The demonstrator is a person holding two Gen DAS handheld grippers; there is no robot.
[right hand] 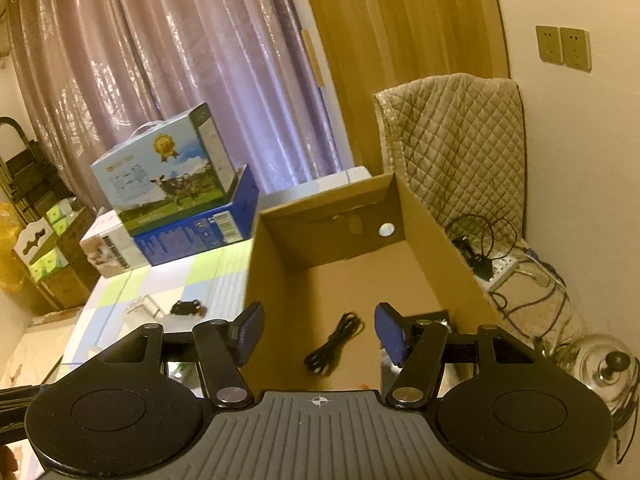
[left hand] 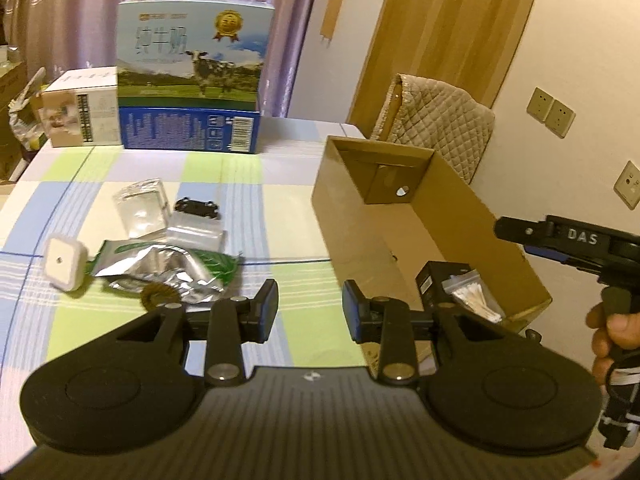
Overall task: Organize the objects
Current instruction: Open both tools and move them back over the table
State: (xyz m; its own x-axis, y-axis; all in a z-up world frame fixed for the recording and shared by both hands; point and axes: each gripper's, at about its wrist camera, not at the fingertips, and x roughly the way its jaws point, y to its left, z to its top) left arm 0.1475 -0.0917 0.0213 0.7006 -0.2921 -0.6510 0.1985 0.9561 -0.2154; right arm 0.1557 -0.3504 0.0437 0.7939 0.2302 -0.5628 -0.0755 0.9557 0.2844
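Left claw: fingers spread, empty, above checked bench cloth. Just ahead: foil pouch, clear bags, white square block, small black part. Right claw: spread, empty, over open cardboard box holding coiled black cable. Far bench edge: milk carton on blue box. Behind: mauve curtain, wooden door, quilted chair cover, wall sockets.

"DAS" stands on the right gripper; the milk carton's characters perhaps read 纯牛奶.
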